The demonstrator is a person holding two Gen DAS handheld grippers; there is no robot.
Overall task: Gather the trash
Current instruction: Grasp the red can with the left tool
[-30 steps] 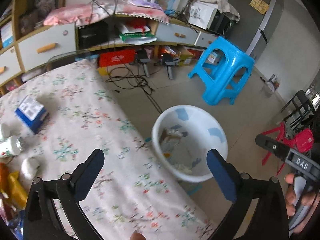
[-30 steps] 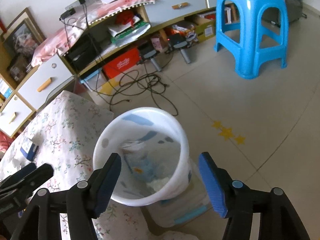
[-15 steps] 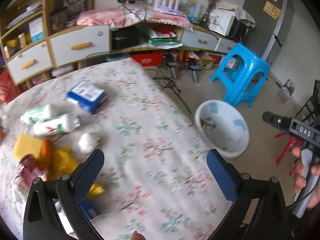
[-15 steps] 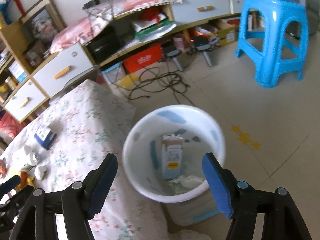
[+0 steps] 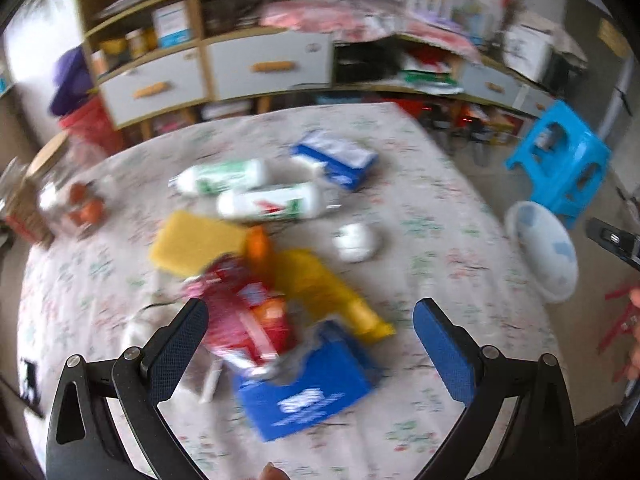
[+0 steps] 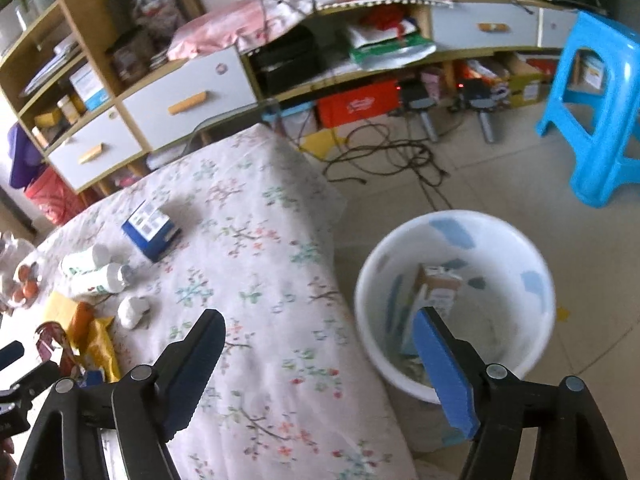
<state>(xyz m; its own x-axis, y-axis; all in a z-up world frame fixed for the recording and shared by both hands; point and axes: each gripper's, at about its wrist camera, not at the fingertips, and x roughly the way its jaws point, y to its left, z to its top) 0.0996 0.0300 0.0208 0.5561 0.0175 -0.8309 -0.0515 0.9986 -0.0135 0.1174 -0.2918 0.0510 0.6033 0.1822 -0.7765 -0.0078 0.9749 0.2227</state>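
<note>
My left gripper [image 5: 310, 320] is open and empty above a pile of trash on the floral table [image 5: 432, 184]: a red wrapper [image 5: 244, 320], a blue packet [image 5: 308, 396], a yellow bag [image 5: 320, 284], a yellow sponge [image 5: 192, 240], two white bottles [image 5: 272, 202], a white crumpled ball [image 5: 354, 240] and a blue box [image 5: 336, 158]. My right gripper [image 6: 320, 344] is open and empty over the table edge beside the white bin [image 6: 516, 248], which holds a carton [image 6: 438, 292]. The view from the left wrist is blurred.
A blue plastic stool [image 6: 600, 92] stands on the floor beyond the bin. Cables [image 6: 392, 156] lie on the floor before a low cabinet [image 6: 192, 96]. A bag of oranges [image 5: 80, 204] sits at the table's far left.
My left gripper has swung left from over the bin to over the trash pile on the table. My right gripper has shifted left, from over the bin toward the table edge.
</note>
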